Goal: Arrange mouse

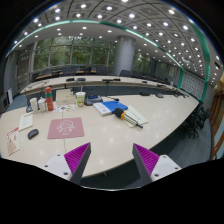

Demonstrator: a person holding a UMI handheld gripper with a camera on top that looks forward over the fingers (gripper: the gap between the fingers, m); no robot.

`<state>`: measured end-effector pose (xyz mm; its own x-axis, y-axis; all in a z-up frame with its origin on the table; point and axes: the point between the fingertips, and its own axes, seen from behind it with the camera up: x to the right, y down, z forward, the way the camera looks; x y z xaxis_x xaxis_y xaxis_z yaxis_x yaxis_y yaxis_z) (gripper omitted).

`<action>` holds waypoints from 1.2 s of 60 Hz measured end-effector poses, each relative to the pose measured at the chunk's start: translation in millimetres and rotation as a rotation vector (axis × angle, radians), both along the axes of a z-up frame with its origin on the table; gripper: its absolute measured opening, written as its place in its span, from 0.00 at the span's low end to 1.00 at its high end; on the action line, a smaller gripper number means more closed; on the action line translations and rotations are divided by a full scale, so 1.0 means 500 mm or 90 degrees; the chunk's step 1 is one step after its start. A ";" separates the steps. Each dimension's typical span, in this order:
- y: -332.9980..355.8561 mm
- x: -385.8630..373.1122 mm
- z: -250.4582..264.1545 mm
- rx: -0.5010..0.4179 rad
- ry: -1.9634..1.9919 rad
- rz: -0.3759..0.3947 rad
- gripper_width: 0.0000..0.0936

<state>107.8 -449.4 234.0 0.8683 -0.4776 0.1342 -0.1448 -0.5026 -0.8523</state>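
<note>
My gripper is held above the near edge of a long white table, its two fingers with magenta pads spread wide and nothing between them. A small dark mouse lies on the table far ahead to the left, next to a pink mouse mat. Both lie well beyond the fingers.
Bottles and a cup stand at the far left of the table. A blue book on papers lies farther back in the middle. Papers lie at the left edge. Office desks and chairs stand beyond.
</note>
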 end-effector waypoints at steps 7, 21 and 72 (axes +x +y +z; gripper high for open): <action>0.042 -0.030 -0.068 -0.019 0.005 0.016 0.92; 0.125 -0.221 -0.238 -0.059 0.035 0.080 0.91; 0.780 -0.839 -0.479 -0.023 0.161 0.280 0.92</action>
